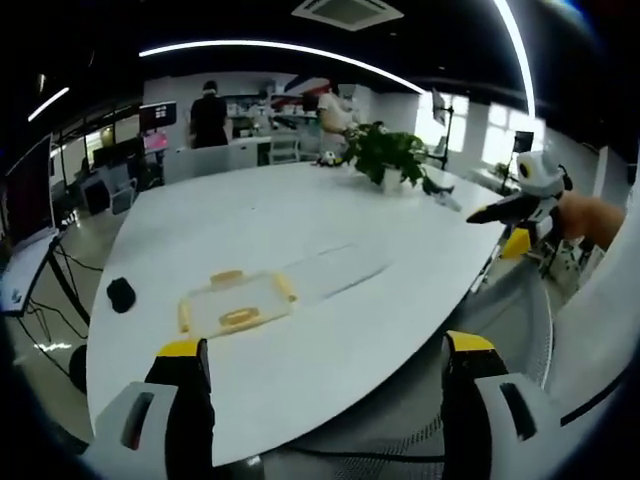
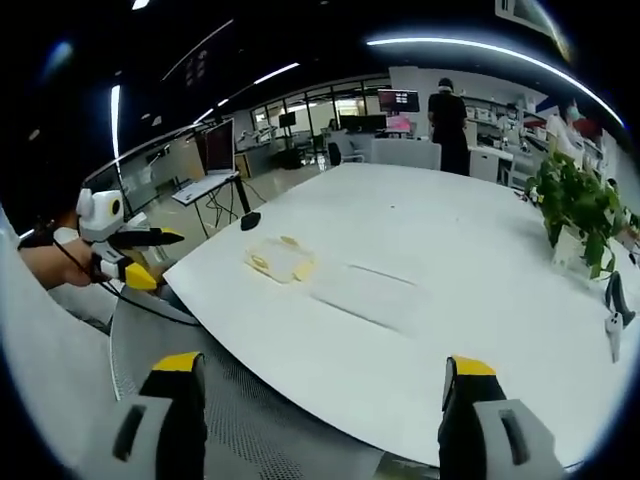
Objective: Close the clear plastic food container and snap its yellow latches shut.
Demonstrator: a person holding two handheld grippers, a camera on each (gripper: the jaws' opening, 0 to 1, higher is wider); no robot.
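Two tools: left tool (image 1: pixel 325 375) and right tool (image 2: pixel 318 395), each with jaws spread wide, gripping nothing, held off the worktop's near edge.
Writing: none legible.
Container: clear food container (image 1: pixel 238 302) with yellow latches (image 1: pixel 240 317) lies flat on the white worktop (image 1: pixel 300 220), apart from both tools.
Lid: clear, lying beside it.
Nearby: potted plant (image 1: pixel 385 152), black mouse (image 1: pixel 121 294).

Open-plan office: big white table (image 1: pixel 300 220), monitors (image 2: pixel 218 143), desks, strip ceiling lights (image 1: pixel 270 48).
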